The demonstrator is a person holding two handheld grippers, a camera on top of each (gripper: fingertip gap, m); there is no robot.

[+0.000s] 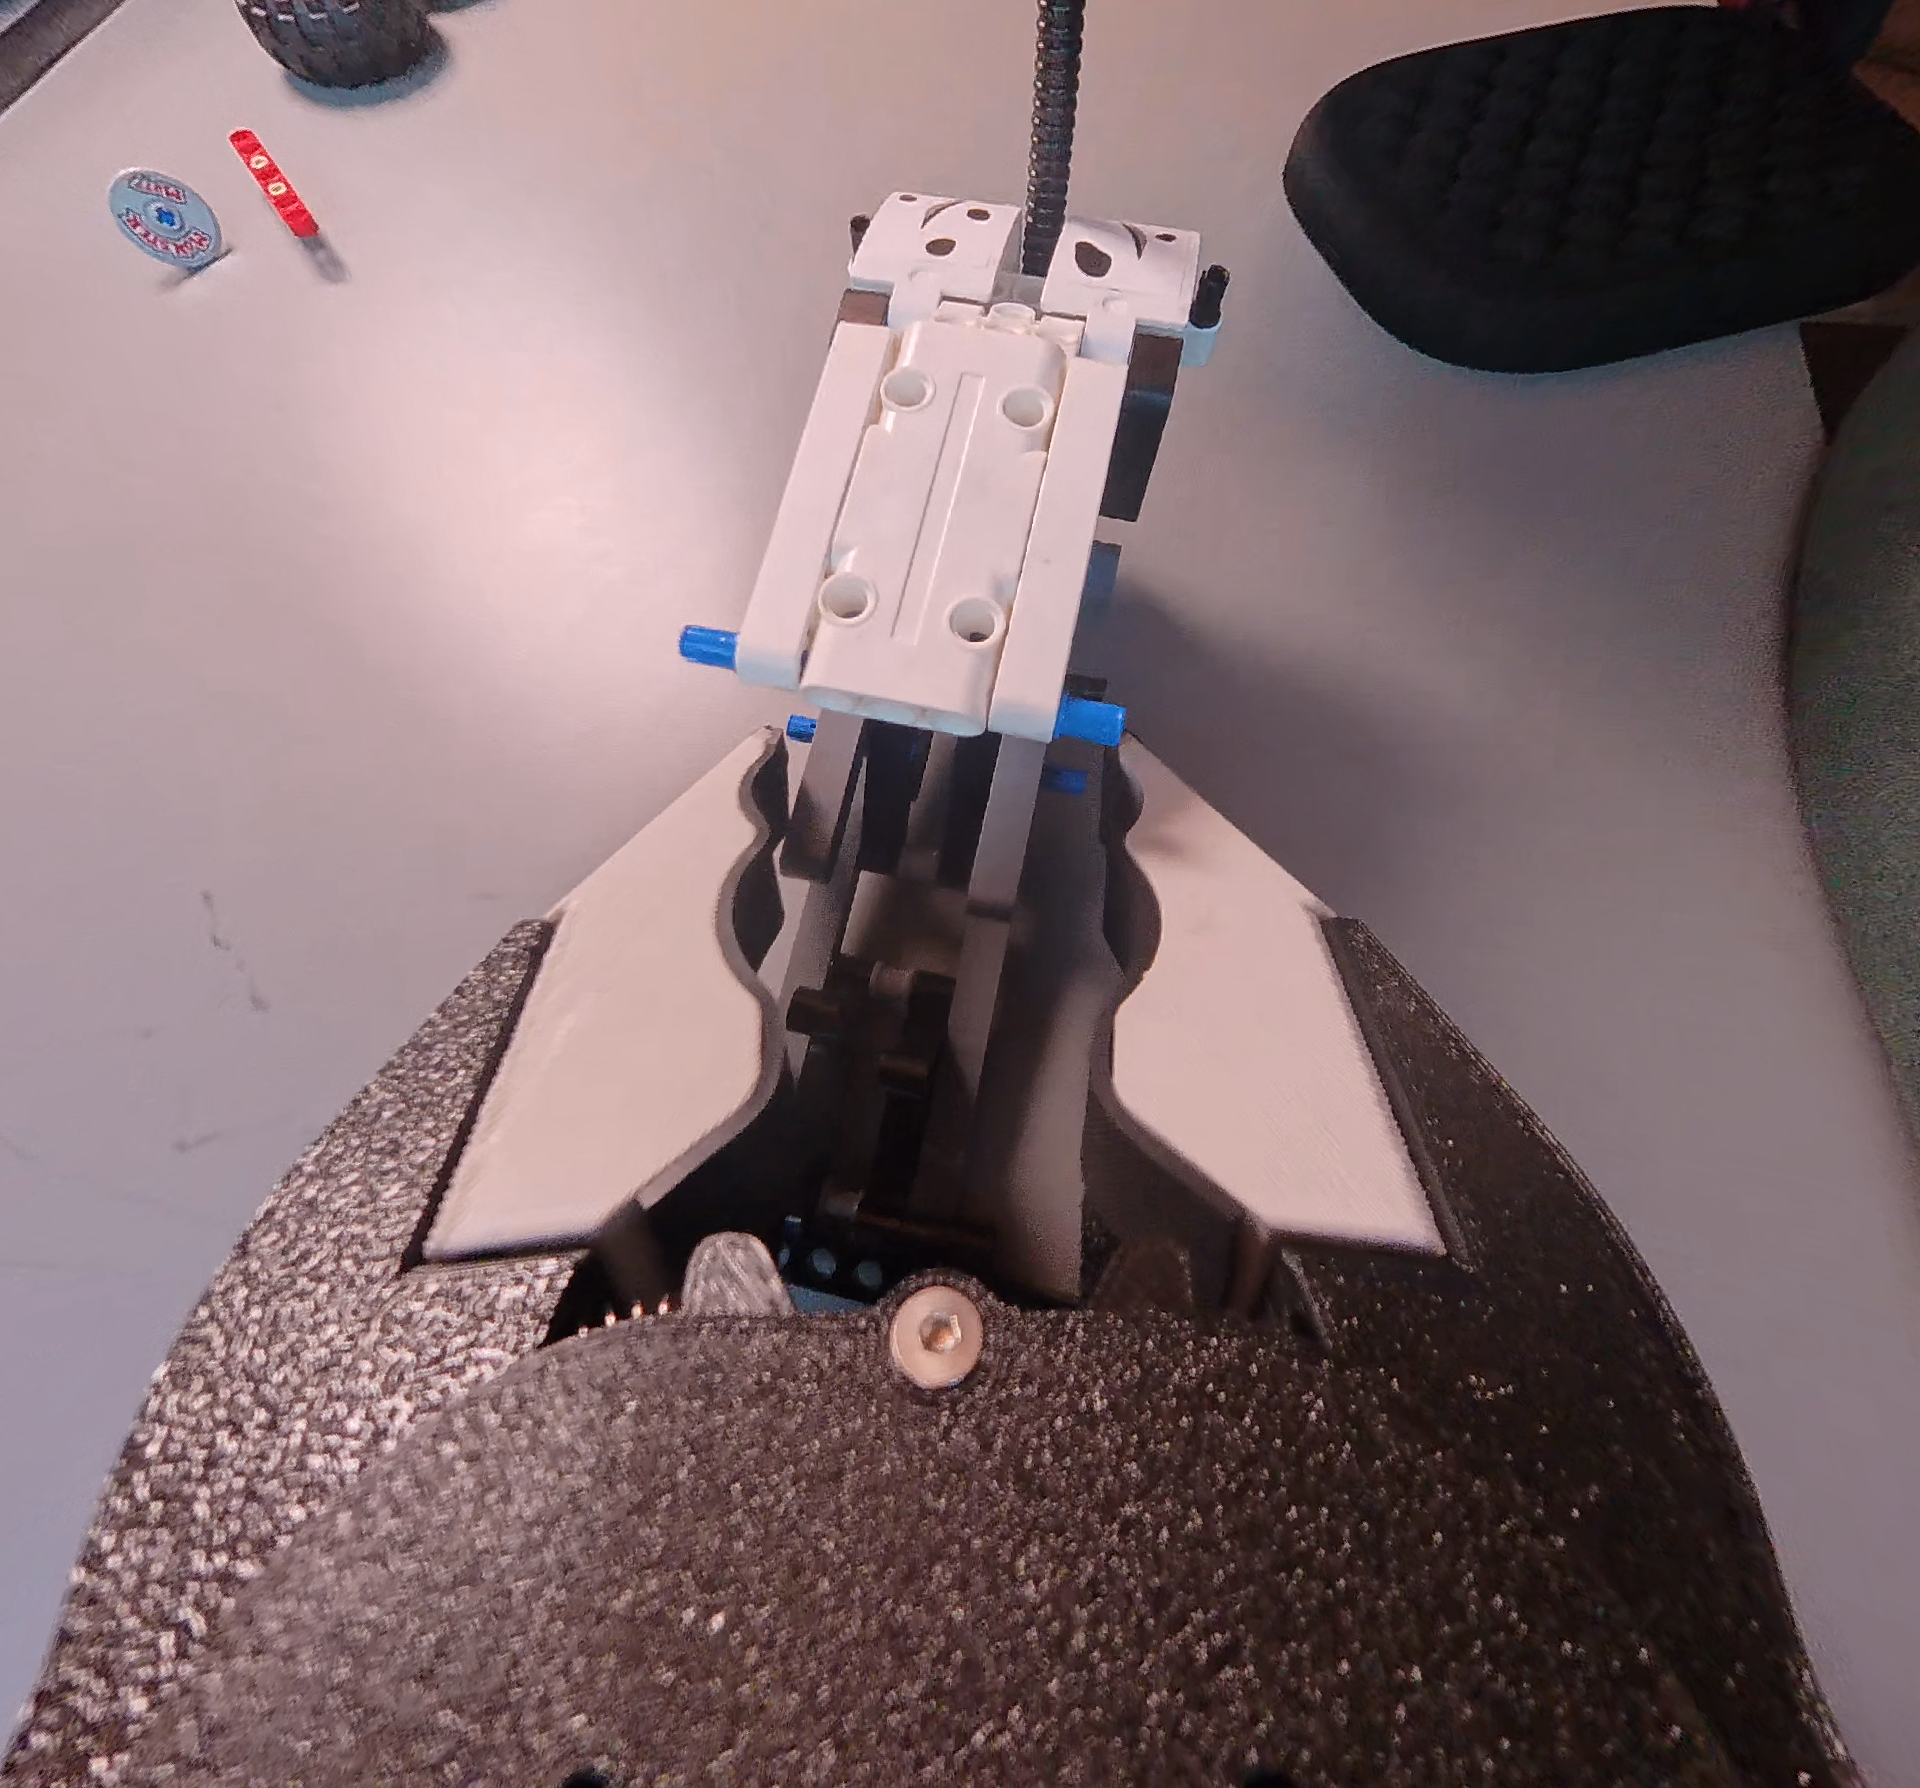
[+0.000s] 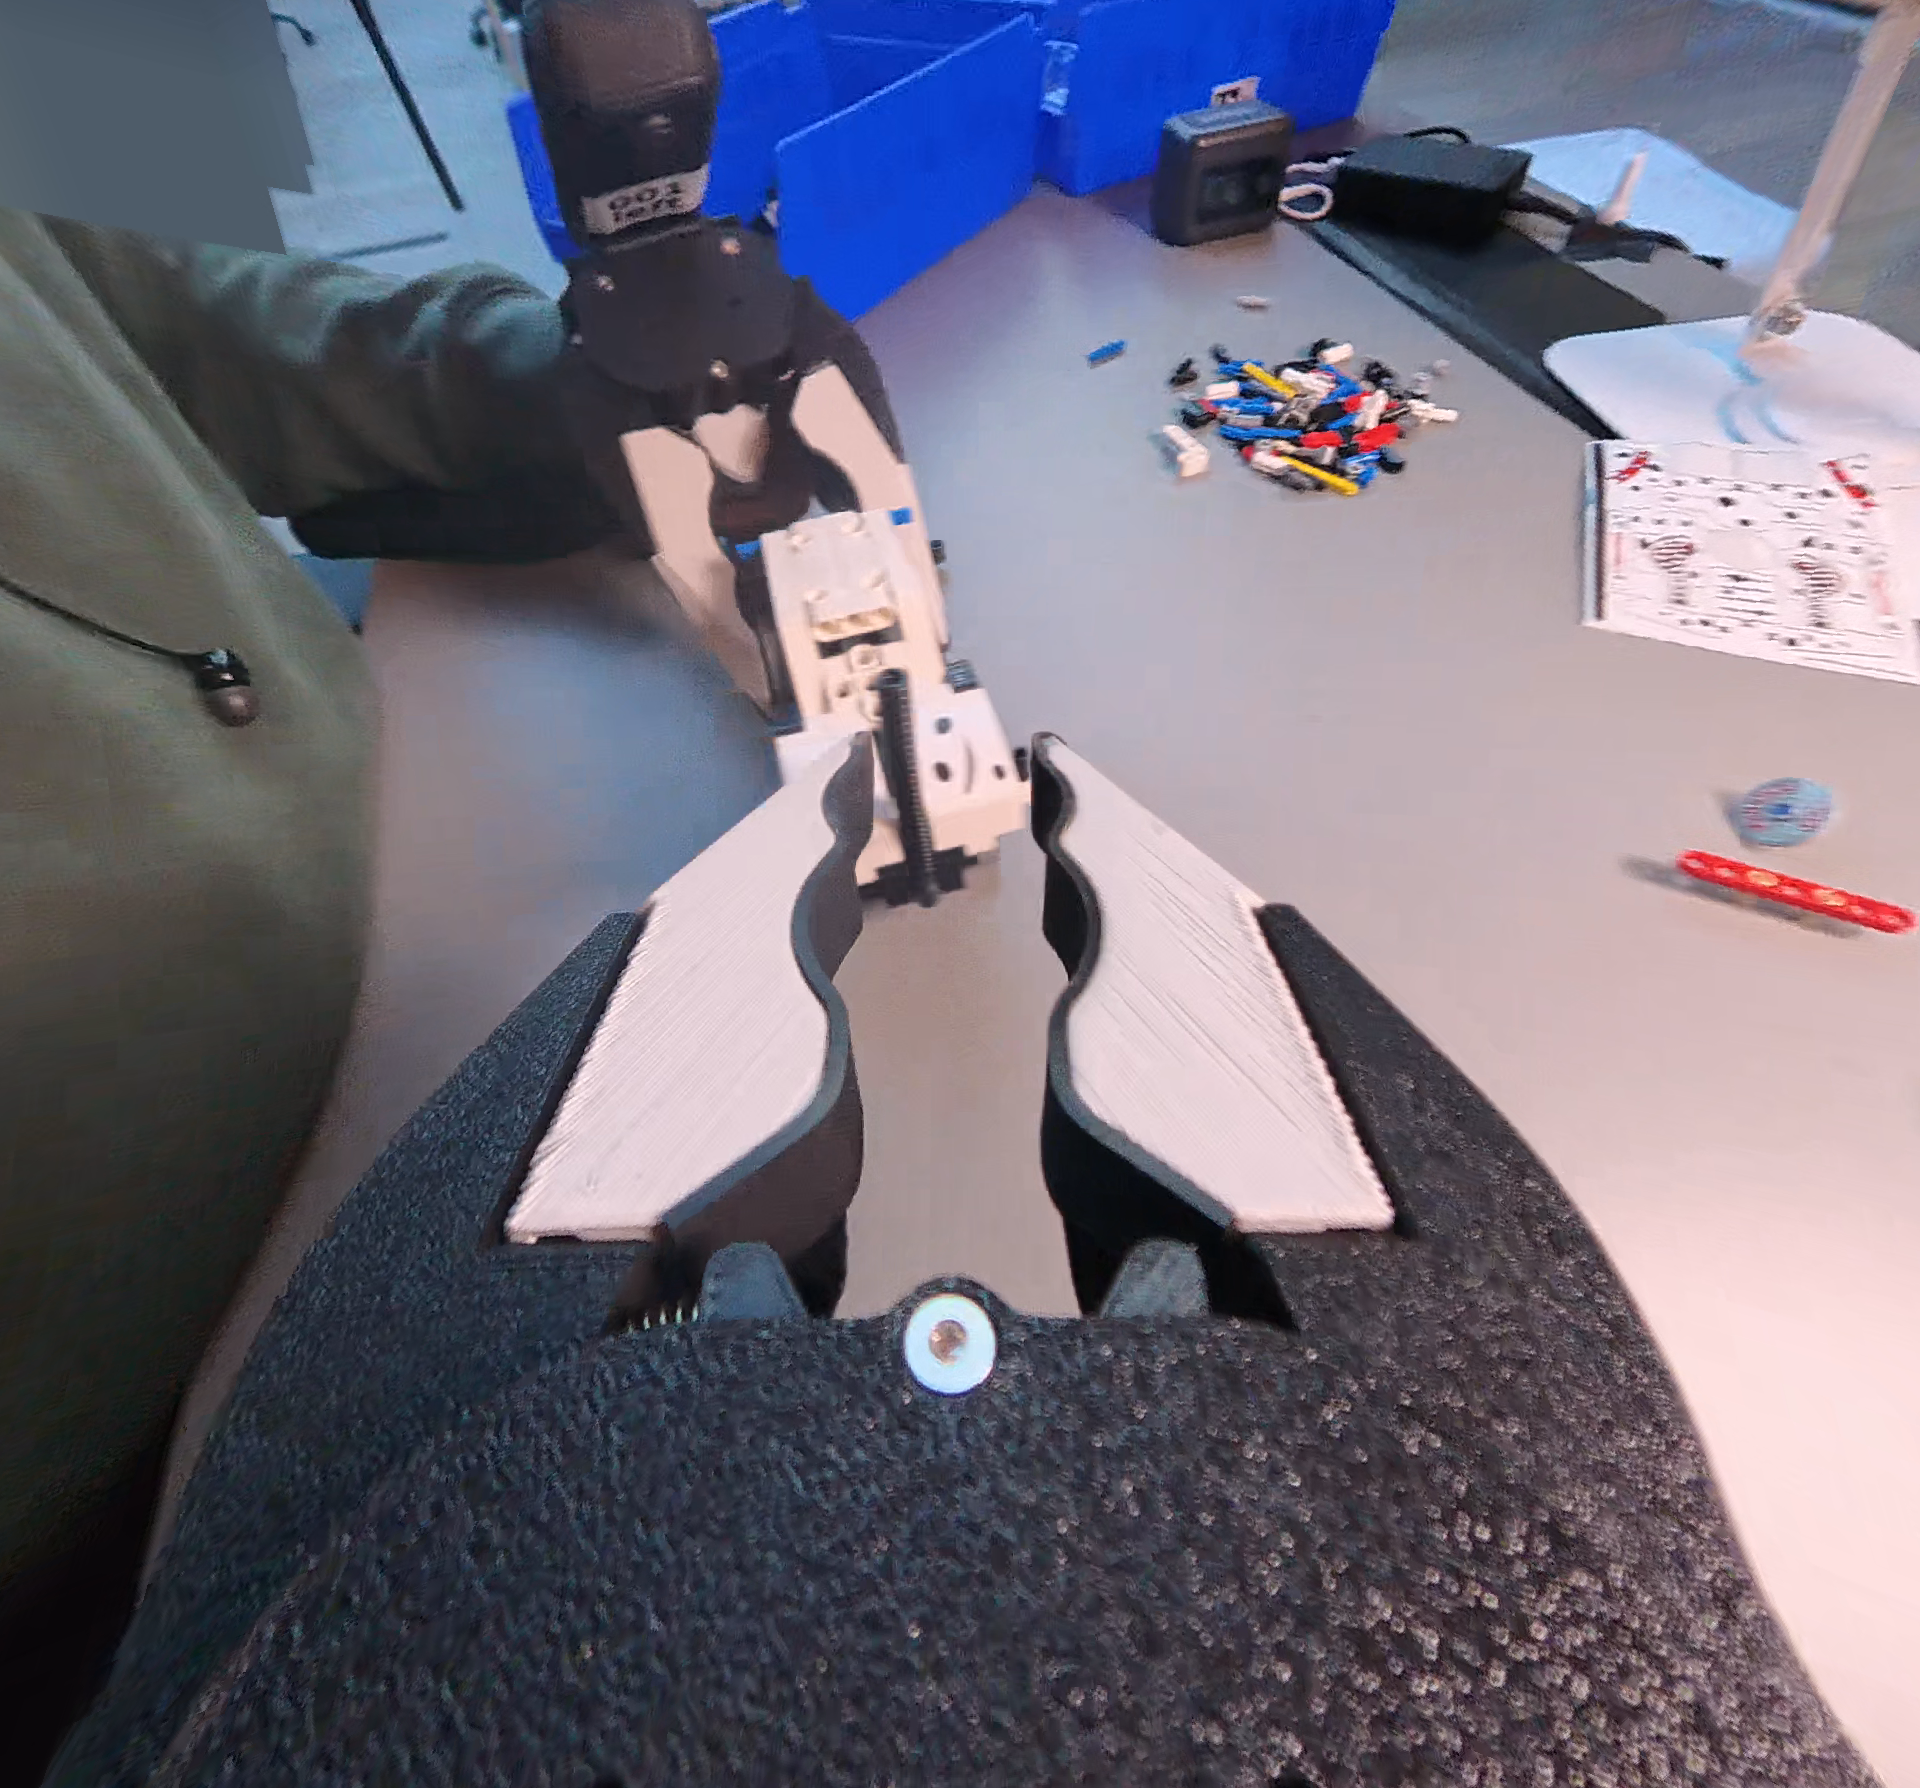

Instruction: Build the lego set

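Note:
A white lego vehicle body [image 1: 935, 512] with blue pins is clamped at its near end between the fingers of my left gripper [image 1: 951, 751], which holds it tilted over the grey table [image 1: 416, 647]. A black ribbed hose [image 1: 1055, 76] rises from its far end. In the right wrist view the model [image 2: 852, 585] points toward me, with the hose [image 2: 909, 793] at its near end. My right gripper [image 2: 951, 751] is open and empty. Its fingertips flank that end of the model without closing on it. The left gripper [image 2: 758, 512] shows beyond, in a person's dark-gloved hand.
Black tyres [image 1: 332, 3], a red beam [image 1: 268, 180] and a grey round disc [image 1: 164, 216] lie at the far left. A black chair seat [image 1: 1600, 180] borders the table's right edge. A pile of small pieces [image 2: 1299, 419], blue bins [image 2: 1195, 45] and an instruction sheet [image 2: 1745, 554] lie beyond. The left gripper's tips are roughly 15 cm from the right gripper's.

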